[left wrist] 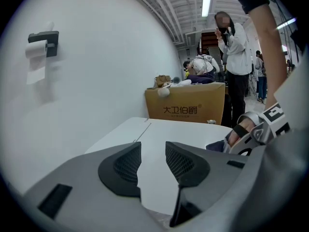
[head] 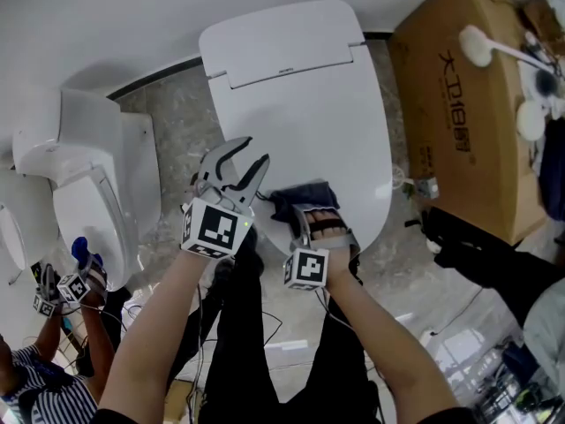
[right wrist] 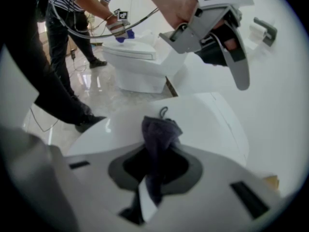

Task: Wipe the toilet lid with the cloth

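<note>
The white toilet lid (head: 300,104) lies closed in the middle of the head view. My right gripper (head: 311,212) is shut on a dark blue-grey cloth (head: 300,197) that rests on the lid's front edge. In the right gripper view the cloth (right wrist: 159,137) is bunched and pinched in my right gripper (right wrist: 155,166), over the lid (right wrist: 203,115). My left gripper (head: 237,168) hangs open and empty above the lid's front left, just left of the cloth. In its own view my left gripper (left wrist: 152,164) shows the lid (left wrist: 164,134) through the gap.
A large cardboard box (head: 468,104) stands right of the toilet. A second white toilet (head: 88,193) sits at the left, where another person (head: 53,369) works with grippers. Cables lie on the tiled floor (head: 424,281). A paper holder (left wrist: 43,42) hangs on the wall.
</note>
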Demonstrator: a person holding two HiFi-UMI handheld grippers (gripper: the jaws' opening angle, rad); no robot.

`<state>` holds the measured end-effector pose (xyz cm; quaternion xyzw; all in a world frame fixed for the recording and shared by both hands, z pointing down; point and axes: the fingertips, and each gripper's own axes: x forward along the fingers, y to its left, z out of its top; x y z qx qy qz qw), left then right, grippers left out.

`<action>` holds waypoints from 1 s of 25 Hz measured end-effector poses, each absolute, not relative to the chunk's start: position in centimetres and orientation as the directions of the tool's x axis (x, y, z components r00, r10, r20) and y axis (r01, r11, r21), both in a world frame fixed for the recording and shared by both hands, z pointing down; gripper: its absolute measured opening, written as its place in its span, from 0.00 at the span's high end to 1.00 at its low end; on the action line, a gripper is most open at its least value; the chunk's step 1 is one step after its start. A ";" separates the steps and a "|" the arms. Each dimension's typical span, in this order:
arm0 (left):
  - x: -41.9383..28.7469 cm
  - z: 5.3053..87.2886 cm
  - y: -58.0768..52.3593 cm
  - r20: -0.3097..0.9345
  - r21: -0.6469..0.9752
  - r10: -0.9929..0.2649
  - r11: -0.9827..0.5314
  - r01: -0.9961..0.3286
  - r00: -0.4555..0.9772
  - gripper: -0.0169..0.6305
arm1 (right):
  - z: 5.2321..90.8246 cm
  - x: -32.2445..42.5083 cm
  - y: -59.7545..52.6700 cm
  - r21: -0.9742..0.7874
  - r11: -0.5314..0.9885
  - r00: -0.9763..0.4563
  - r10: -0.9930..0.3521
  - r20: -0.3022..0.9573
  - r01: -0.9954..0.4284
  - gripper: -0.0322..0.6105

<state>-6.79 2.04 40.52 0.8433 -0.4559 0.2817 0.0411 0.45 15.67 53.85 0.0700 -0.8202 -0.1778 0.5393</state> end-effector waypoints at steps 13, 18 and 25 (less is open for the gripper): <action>-8.0 40.8 2.5 0.515 -0.184 -0.753 -0.564 -0.805 0.410 0.72 | 53.2 -1.1 18.5 0.323 0.939 -0.447 -0.238 0.862 0.121 0.84; -8.9 40.8 2.7 0.519 -0.181 -0.756 -0.553 -0.813 0.399 0.72 | 50.3 -1.4 13.8 0.364 0.931 -0.471 -0.304 0.828 0.039 0.84; -10.3 41.0 2.8 0.521 -0.185 -0.763 -0.539 -0.822 0.383 0.72 | 47.3 0.1 0.5 0.486 0.871 -0.427 -0.467 0.774 -0.072 0.84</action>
